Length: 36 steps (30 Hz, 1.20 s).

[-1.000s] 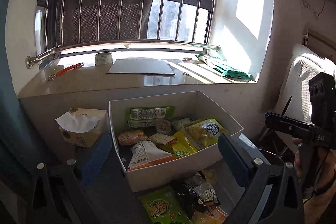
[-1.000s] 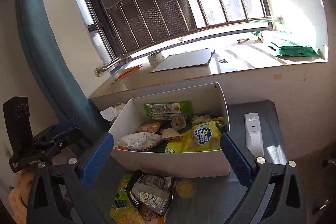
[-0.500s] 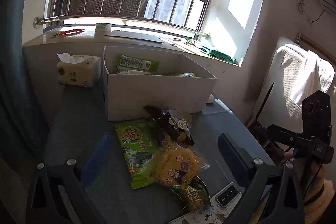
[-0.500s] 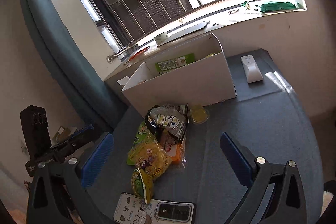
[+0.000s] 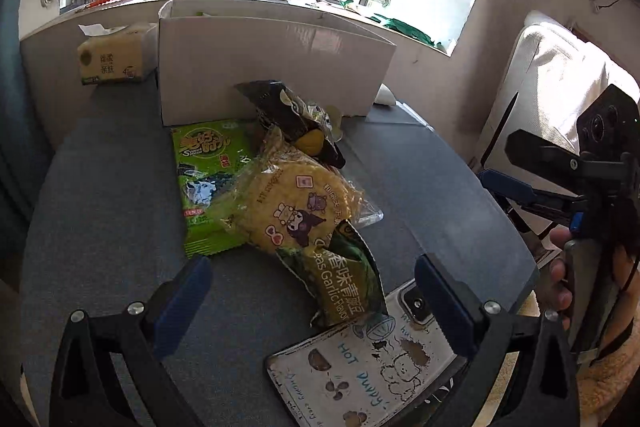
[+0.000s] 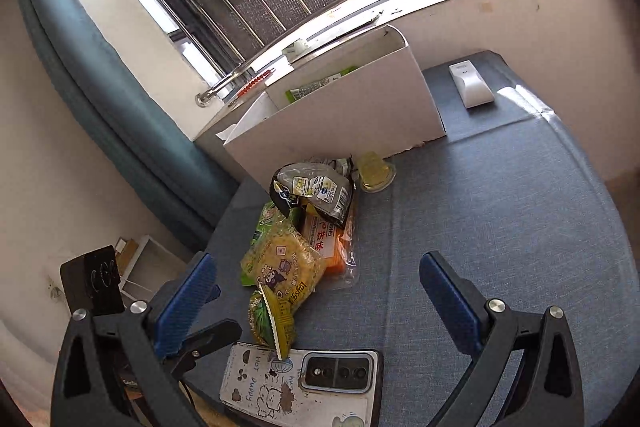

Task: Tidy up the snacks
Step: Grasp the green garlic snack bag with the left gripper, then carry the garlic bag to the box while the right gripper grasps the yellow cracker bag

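Observation:
A pile of snack packets lies on the grey-blue table in front of a white cardboard box. The pile holds a yellow cartoon packet, a green seaweed packet, a black packet, a green garlic pea packet, an orange packet and a small jelly cup. My left gripper is open and empty, near the pea packet. My right gripper is open and empty, low over the pile's near end.
A phone in a white cartoon case lies at the table's near edge. A tissue pack stands left of the box. A white remote lies right of it. A padded chair stands to the right.
Both grippers have pulled back from over the box and dropped low toward the table; the pile and phone now fill the near view. Both stay open.

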Motion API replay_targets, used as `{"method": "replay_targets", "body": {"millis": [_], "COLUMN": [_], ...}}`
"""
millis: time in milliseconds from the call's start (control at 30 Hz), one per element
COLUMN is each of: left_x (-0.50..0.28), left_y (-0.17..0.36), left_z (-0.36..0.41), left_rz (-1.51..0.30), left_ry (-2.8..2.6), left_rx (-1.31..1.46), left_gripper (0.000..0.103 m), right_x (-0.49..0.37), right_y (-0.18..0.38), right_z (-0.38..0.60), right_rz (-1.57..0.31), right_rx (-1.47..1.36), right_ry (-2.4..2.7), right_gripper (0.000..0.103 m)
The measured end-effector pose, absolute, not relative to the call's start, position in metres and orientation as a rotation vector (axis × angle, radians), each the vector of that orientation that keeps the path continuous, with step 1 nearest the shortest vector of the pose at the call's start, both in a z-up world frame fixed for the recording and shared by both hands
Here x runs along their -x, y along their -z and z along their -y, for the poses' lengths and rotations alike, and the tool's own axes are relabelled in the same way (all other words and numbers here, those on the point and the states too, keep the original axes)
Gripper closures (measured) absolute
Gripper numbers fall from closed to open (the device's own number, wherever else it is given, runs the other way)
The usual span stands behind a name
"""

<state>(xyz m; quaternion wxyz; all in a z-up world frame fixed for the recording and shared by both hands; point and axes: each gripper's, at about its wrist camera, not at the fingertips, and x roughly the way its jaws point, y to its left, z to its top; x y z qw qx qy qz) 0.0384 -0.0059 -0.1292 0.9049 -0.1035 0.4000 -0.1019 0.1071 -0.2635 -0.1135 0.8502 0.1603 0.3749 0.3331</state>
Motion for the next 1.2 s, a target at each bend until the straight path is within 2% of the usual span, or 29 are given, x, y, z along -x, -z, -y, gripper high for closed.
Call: {"method": "replay_targets", "body": {"millis": [133, 167, 200, 233, 267, 533, 767, 1000, 1200], "left_x": [-0.051, -0.053, -0.054, -0.054, -0.053, -0.029, -0.010, -0.001, 0.002], "left_y": [0.144, 0.146, 0.148, 0.151, 0.153, 0.132, 0.118, 0.119, 0.121], "left_z": [0.019, 0.022, 0.024, 0.026, 0.025, -0.009, -0.067, -0.084, -0.085], "left_rz": [-0.889, -0.898, -0.905, -0.919, -0.920, -0.822, -0.753, -0.731, -0.729], "left_ry": [0.212, 0.212, 0.221, 0.244, 0.248, 0.213, 0.111, 0.093, 0.103], "left_rx": [0.216, 0.204, 0.193, 0.194, 0.204, 0.226, 0.325, 0.365, 0.363], "left_gripper": [0.002, 0.011, 0.039, 0.055, 0.060, 0.061, 0.062, 0.061, 0.061], "right_x": [-0.107, -0.108, -0.108, -0.108, -0.108, -0.104, -0.092, -0.096, -0.103], "right_y": [0.113, 0.114, 0.115, 0.115, 0.116, 0.119, 0.118, 0.141, 0.166], "right_z": [0.272, 0.272, 0.271, 0.270, 0.269, 0.258, 0.196, 0.121, 0.099], "right_rz": [-0.785, -0.786, -0.790, -0.794, -0.797, -0.798, -0.775, -0.808, -0.875], "right_rx": [-0.358, -0.358, -0.352, -0.345, -0.338, -0.277, 0.012, 0.340, 0.409], "right_ry": [-0.679, -0.680, -0.680, -0.684, -0.688, -0.697, -0.747, -0.707, -0.726], "right_gripper": [0.000, 0.000, 0.000, 0.000, 0.000, 0.000, 0.000, 0.000, 0.000]}}
